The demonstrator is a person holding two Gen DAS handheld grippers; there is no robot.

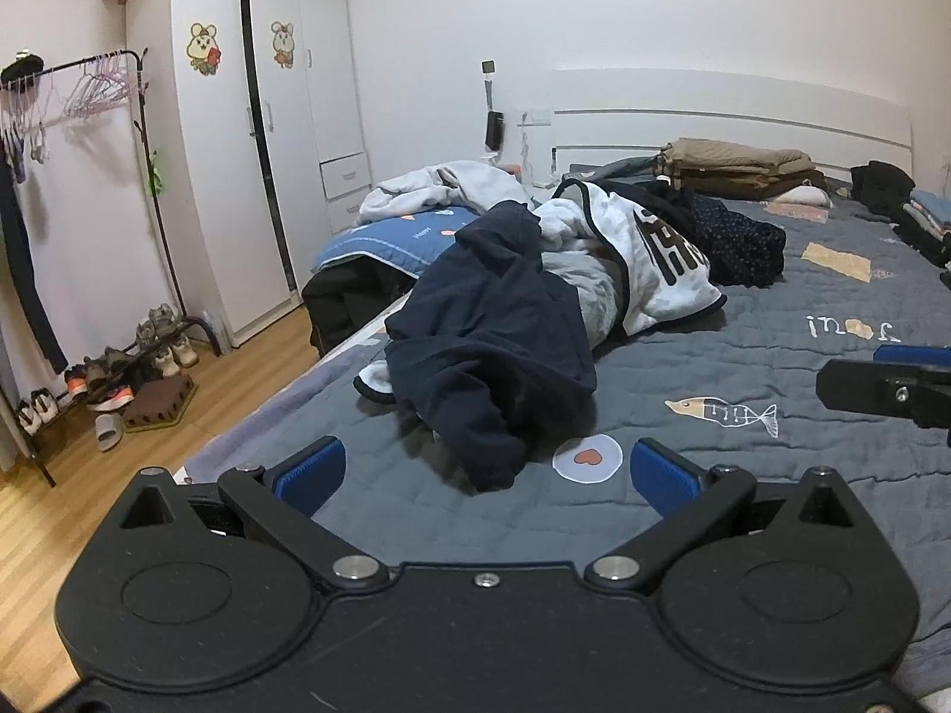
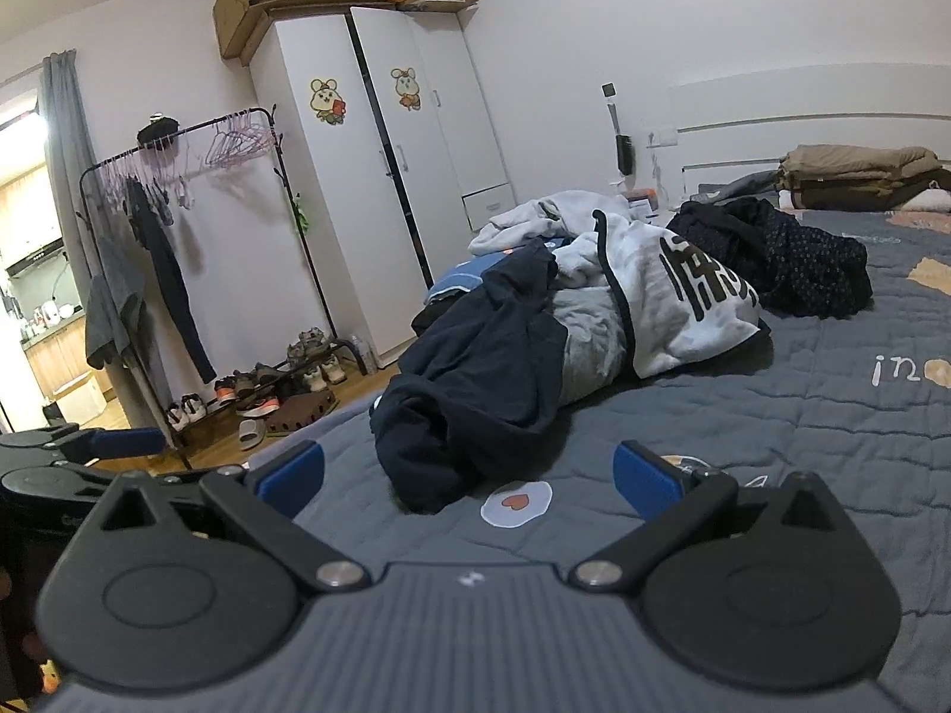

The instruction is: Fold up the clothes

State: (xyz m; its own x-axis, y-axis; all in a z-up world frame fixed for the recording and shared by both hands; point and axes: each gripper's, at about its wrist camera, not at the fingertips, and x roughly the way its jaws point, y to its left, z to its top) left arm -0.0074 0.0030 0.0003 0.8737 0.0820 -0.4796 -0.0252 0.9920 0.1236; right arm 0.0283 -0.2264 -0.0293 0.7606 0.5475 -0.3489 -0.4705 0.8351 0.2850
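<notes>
A heap of unfolded clothes lies on the grey quilted bed [image 1: 772,368]. Nearest is a crumpled navy garment [image 1: 493,344] [image 2: 475,374], its lower end just ahead of both grippers. Behind it lie a grey piece and a white top with dark lettering [image 1: 648,249] [image 2: 689,291], then a dark dotted garment [image 1: 743,243] [image 2: 796,267]. My left gripper [image 1: 484,466] stands open above the quilt, nothing between its blue pads. My right gripper [image 2: 466,472] is open too and empty. Each gripper shows at the edge of the other's view.
Folded brown and tan clothes [image 1: 737,166] are stacked by the white headboard, with more folded piles at the far right [image 1: 927,220]. A white wardrobe [image 2: 380,178], a clothes rack [image 2: 178,190] and shoes on the wooden floor stand left of the bed.
</notes>
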